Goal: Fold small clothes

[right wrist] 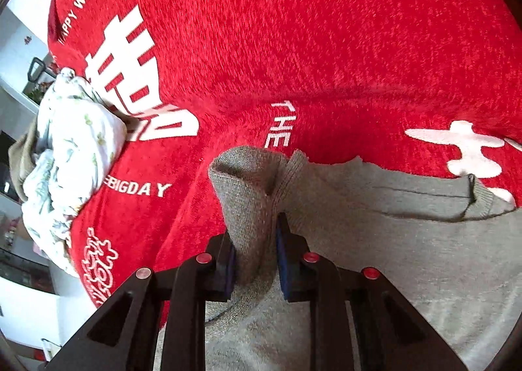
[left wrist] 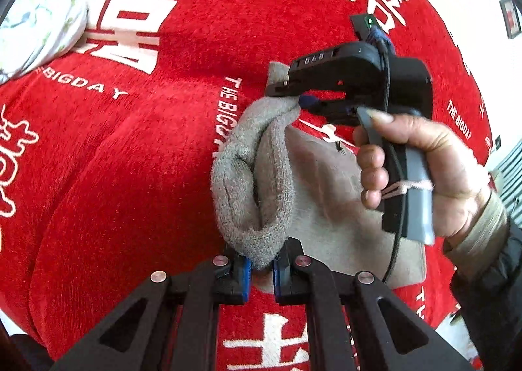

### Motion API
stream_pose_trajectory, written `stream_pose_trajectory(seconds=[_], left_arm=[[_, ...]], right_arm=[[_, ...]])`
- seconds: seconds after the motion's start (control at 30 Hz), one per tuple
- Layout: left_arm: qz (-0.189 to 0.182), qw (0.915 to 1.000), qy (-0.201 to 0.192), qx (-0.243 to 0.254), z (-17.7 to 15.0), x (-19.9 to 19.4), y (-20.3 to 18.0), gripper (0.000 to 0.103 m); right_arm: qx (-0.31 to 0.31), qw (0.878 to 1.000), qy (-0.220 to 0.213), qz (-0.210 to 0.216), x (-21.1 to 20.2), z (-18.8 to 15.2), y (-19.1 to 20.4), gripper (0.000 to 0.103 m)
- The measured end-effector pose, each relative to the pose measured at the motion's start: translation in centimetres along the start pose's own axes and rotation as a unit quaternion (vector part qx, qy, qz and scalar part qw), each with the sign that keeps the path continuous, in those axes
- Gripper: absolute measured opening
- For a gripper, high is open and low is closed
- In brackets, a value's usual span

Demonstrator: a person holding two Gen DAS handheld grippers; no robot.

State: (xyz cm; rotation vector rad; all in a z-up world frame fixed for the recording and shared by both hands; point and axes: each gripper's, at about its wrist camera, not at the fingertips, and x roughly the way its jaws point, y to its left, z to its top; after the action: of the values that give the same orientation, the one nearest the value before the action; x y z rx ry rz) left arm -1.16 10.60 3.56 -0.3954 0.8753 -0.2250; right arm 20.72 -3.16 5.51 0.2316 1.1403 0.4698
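Observation:
A small grey knit garment (left wrist: 257,175) lies on a red blanket with white lettering (left wrist: 137,142). My left gripper (left wrist: 261,268) is shut on one bunched edge of the garment. My right gripper (left wrist: 301,95), held by a hand, is shut on the far end of the same raised fold. In the right wrist view, the right gripper (right wrist: 254,268) pinches a raised ridge of the grey garment (right wrist: 375,240), whose body spreads flat to the right over the red blanket (right wrist: 293,28).
A crumpled white floral cloth (left wrist: 39,18) lies at the blanket's far left; it also shows in the right wrist view (right wrist: 68,155). Shelving and a white floor sit beyond the blanket's left edge (right wrist: 19,84). Picture frames hang on the wall (left wrist: 510,17).

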Motion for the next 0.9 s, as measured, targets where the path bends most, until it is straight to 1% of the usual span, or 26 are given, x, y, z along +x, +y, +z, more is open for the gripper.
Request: stream_pose_trajectory(seconds=[0.1, 0.2, 0.3, 0.4, 0.73, 0.9], left_arm=[[0.015, 0.9997, 0.009, 0.015, 0.1, 0.1, -1.2, 0.011], [0.031, 0.9989, 0.022, 0.029, 0.2, 0.6, -2.6, 0.011], [0.046, 0.9973, 0.040, 0.041, 0.0, 1.4, -3.6, 0.011], [0.058, 0.9956, 0.047, 0.056, -0.3, 1.9, -5.0, 0.011], [0.065, 0.9908, 0.049, 0.108, -1.2, 2.1, -9.2, 0.011], [0.074, 0.9857, 0.051, 0.143, -2.0, 2.6, -11.3, 0.011]], right_arm=[[0.006, 1.000, 0.001, 0.008, -0.9, 0.1, -0.5, 0.023], [0.002, 1.000, 0.005, 0.003, -1.5, 0.1, -0.9, 0.023], [0.000, 1.000, 0.003, 0.007, -2.1, 0.0, -1.2, 0.023], [0.000, 1.000, 0.001, 0.011, -2.7, -0.1, -1.7, 0.023], [0.021, 0.999, -0.010, 0.040, -5.8, -0.5, -5.0, 0.023], [0.030, 0.998, -0.015, 0.048, -7.1, -0.7, -7.0, 0.023]])
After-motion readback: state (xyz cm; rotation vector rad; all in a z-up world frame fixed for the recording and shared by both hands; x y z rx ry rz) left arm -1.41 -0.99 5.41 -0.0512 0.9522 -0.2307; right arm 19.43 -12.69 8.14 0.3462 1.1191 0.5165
